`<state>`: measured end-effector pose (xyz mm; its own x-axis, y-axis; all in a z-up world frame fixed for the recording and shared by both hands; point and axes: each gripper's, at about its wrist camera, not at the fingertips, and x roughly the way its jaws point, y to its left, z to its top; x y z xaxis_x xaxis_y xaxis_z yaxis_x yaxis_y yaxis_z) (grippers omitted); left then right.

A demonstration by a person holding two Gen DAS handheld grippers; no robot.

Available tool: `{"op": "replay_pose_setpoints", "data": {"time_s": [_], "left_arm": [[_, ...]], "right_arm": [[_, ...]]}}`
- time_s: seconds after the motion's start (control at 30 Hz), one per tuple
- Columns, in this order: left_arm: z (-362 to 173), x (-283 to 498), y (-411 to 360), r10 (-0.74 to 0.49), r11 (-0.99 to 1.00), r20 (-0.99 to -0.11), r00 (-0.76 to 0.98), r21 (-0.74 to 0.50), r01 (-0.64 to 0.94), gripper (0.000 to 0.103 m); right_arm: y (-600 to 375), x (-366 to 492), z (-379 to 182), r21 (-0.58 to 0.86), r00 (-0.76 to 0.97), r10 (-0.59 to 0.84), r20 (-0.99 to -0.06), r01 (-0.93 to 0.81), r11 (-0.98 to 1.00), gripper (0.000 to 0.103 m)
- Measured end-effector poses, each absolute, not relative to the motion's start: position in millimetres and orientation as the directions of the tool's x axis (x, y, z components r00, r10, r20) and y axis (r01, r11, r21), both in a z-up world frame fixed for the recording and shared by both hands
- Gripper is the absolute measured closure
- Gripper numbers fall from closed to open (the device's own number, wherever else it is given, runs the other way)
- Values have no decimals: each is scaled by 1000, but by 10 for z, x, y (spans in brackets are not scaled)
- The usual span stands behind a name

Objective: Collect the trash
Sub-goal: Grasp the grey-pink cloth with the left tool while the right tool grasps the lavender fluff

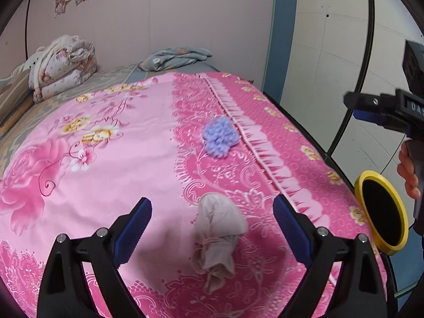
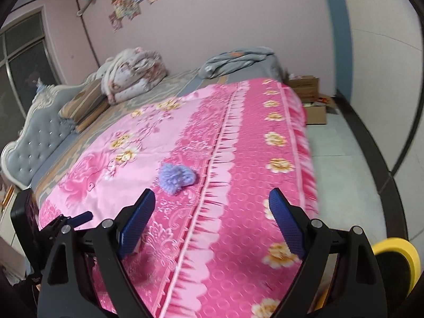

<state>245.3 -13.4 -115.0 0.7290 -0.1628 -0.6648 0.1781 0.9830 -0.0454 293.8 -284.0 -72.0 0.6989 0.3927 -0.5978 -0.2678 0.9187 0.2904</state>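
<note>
the left gripper point(image 1: 212, 228) has its fingers spread wide around a crumpled beige rag point(image 1: 217, 235) on the pink bedspread point(image 1: 106, 185), not touching it, a lilac woolly clump point(image 1: 220, 136) at twelve o'clock beyond, while the right gripper point(image 2: 212, 220) gapes empty and a yellow-rimmed bin point(image 1: 381, 212) sits at three o'clock, half cut off.

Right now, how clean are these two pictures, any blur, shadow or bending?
Left wrist view: fairly sharp; the left gripper casts a soft shadow around the beige cloth; fisheye bows the wall lines. Right wrist view: motion smear on the pink bedspread toward its right edge; purple yarn ball soft.
</note>
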Motion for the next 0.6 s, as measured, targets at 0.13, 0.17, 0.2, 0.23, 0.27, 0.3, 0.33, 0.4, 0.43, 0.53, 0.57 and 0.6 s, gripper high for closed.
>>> {"op": "replay_pose_setpoints", "data": {"time_s": [0.13, 0.17, 0.2, 0.23, 0.27, 0.3, 0.33, 0.4, 0.43, 0.53, 0.57, 0.6], "left_arm": [[-1281, 2556, -71, -180, 982, -679, 712, -79, 172, 14], [-1313, 2580, -54, -186, 981, -682, 707, -90, 171, 14], [-1339, 2600, -40, -190, 981, -685, 704, -97, 170, 14], [-1374, 2630, -22, -197, 980, -690, 696, -110, 168, 14], [-1404, 2655, 0, -205, 978, -695, 690, -123, 167, 14], [-1435, 2682, 25, -218, 976, -700, 681, -143, 165, 14], [-1469, 2714, 52, -234, 972, -705, 670, -167, 164, 14], [-1517, 2754, 96, -258, 966, -710, 655, -203, 161, 14], [-1534, 2772, 118, -272, 962, -711, 649, -221, 161, 14], [-1555, 2803, 138, -291, 956, -705, 647, -246, 161, 16], [-1571, 2812, 134, -299, 953, -704, 644, -254, 165, 17], [-1585, 2823, 130, -303, 952, -706, 640, -257, 167, 21]], "right_arm": [[-2520, 3221, -863, 269, 667, 427, -610, -332, 904, 19], [-2445, 3279, -897, 265, 659, 435, -613, -347, 900, 19], [-2338, 3376, -948, 259, 645, 449, -618, -372, 891, 19], [-2273, 3421, -988, 253, 639, 452, -622, -383, 889, 19], [-2206, 3480, -1033, 247, 632, 454, -628, -392, 886, 19], [-2128, 3560, -1089, 247, 620, 460, -635, -401, 882, 19], [-2056, 3641, -1153, 249, 607, 466, -644, -409, 878, 19], [-1916, 3790, -1274, 244, 590, 464, -661, -416, 876, 19], [-1861, 3844, -1319, 245, 585, 465, -665, -417, 875, 19], [-1698, 4026, -1474, 242, 572, 458, -681, -415, 877, 19], [-1672, 4056, -1508, 242, 568, 460, -683, -418, 876, 19], [-1624, 4109, -1552, 240, 561, 459, -689, -421, 875, 19]]}}
